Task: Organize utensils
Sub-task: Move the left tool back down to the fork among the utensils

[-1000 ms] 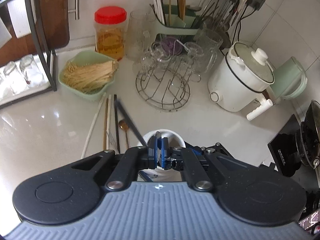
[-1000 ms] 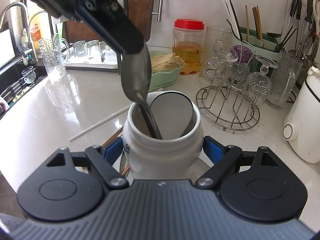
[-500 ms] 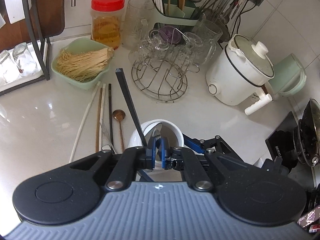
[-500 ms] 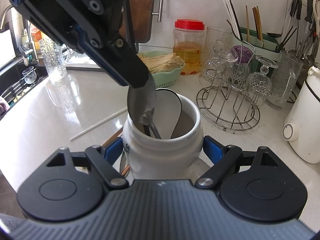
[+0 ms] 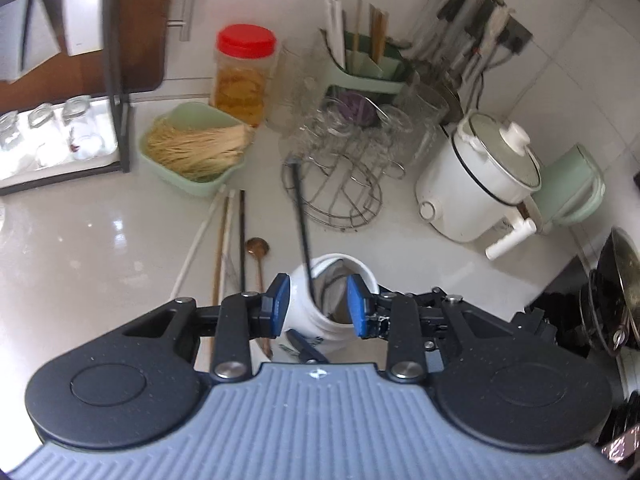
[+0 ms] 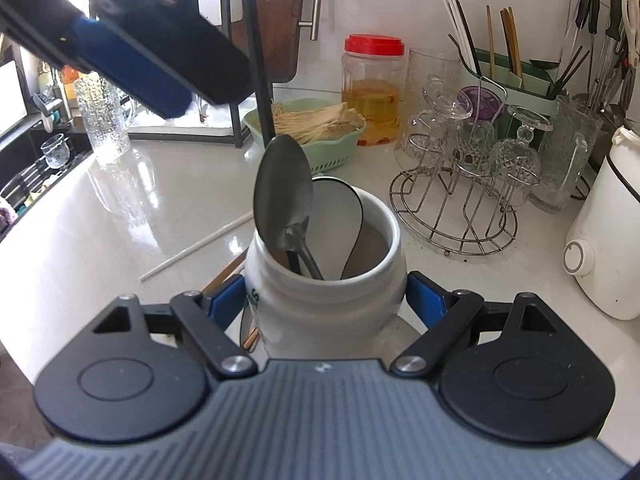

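Sorting so far: partly done, judging by what stands in the jar and what lies on the counter.
Counter (image 5: 80,248): white, carrying the loose utensils left of and ahead of the left gripper.
Jar (image 6: 324,300): white ceramic, upright, clamped at its sides between the blue pads of the right gripper (image 6: 326,302); seen from the left wrist, directly below and between the left fingers.
Left gripper (image 5: 318,306): jaws opening, fingers apart, hanging over the jar mouth with nothing pressed between the pads; in the right wrist view, up and to the left of the jar, clear of the spoon.
Pale ladle (image 6: 336,228): already in the jar, bowl up, leaning against the far rim.
Metal spoon (image 6: 282,196): in the jar, bowl up, resting against the ladle, free of the left fingers; counted as placed.
Dark handle (image 5: 300,224): thin, rising from the jar mouth ahead of the left gripper.
Chopsticks (image 5: 230,240): white, wooden and dark sticks lying loose just left of the jar; not yet sorted.
Small brown spoon (image 5: 258,252): flat on the counter beside the chopsticks, just left of the jar; not yet sorted.
Left to do, likely: gathering the chopsticks and small spoon into the jar.
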{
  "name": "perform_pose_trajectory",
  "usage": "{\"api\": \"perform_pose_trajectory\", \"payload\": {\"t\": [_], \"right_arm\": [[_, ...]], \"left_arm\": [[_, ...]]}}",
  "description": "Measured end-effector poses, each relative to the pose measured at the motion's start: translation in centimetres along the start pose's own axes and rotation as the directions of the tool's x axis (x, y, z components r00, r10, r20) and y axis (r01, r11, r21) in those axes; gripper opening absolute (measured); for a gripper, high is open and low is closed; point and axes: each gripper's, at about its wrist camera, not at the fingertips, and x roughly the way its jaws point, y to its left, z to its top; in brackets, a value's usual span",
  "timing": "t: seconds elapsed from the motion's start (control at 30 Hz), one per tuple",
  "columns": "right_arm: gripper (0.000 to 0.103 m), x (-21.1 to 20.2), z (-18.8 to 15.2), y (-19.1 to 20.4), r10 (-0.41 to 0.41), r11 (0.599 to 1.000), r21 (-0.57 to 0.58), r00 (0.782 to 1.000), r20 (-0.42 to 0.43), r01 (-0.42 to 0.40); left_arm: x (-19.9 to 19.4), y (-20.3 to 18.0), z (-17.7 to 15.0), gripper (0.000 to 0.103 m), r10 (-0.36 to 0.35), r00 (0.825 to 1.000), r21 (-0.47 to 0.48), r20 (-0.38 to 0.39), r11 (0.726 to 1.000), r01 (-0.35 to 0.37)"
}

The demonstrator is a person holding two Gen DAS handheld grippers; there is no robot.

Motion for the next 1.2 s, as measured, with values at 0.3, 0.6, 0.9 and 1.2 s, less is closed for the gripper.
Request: {"api": "perform_pose_trajectory", "payload": {"t": [0.3,0.6,0.9,1.2], "right_arm": [[0.088,-0.1,0.2,0.1,-0.019,1.0,0.019,1.0,-0.019,0.02],[0.088,-0.5,0.3,-0.7,-0.063,0.997,0.05,0.996,-0.069,0.066],[0.089,-1.0,0.2,-1.6,-0.088,0.994,0.06,0.99,-0.11,0.095],[0.089,-1.1,0.2,-1.4,-0.105,0.99,0.078,0.986,-0.126,0.116]], "left_arm": [[-1.1,4.9,-1.0,0.04,0.034,0.999,-0.107,0.036,0.994,-0.03],[1.5,8.5,-2.0,0.04,0.011,1.0,-0.179,-0.007,0.984,-0.013],[5.9,10.6,-2.8,0.04,0.004,0.999,-0.234,-0.053,0.972,-0.017],[10.1,11.1,-2.3,0.04,0.019,0.996,-0.233,-0.087,0.972,-0.039]]}}
